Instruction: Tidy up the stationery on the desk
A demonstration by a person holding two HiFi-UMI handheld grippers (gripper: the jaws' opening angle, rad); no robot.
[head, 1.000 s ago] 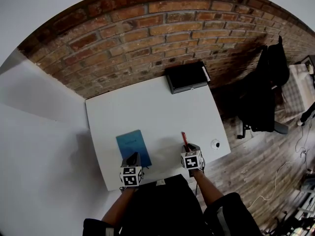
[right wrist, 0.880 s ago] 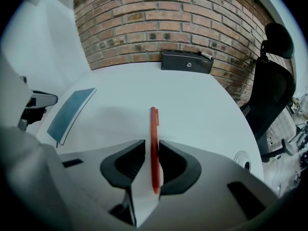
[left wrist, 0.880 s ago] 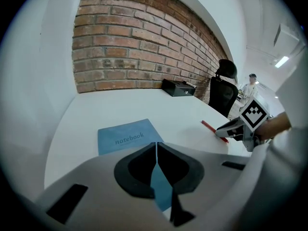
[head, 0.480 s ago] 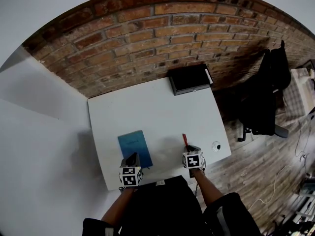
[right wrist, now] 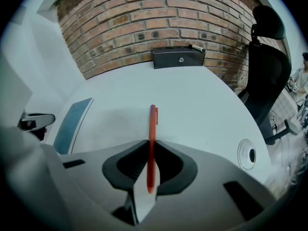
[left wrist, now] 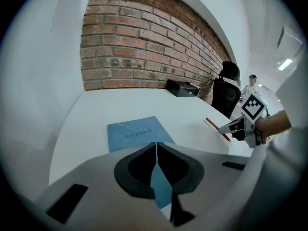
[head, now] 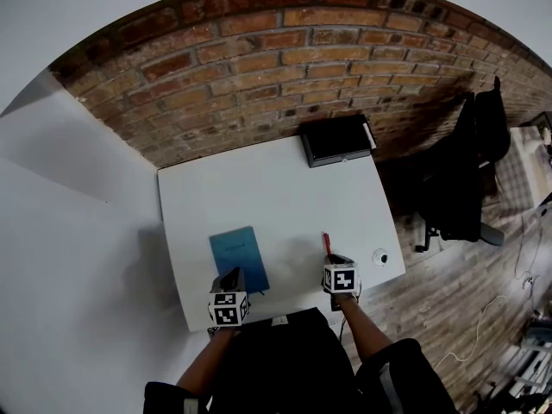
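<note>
Right gripper [right wrist: 151,150]: jaws just been closing, pinched on red pen [right wrist: 152,124], lower centre of frame, on white desk [right wrist: 202,109]. Left gripper [left wrist: 156,147]: jaws together, nothing seen between; blue booklet [left wrist: 137,133] lettered "notebook" beyond tips, centre frame.

A brick wall [head: 285,67] runs far ahead of my right fingers [right wrist: 175,170]. Well off to their right, a black office chair [head: 461,179] stands on a wooden floor [head: 448,291]. Nearer, just to their right, sits a round cable grommet [right wrist: 246,154].
</note>
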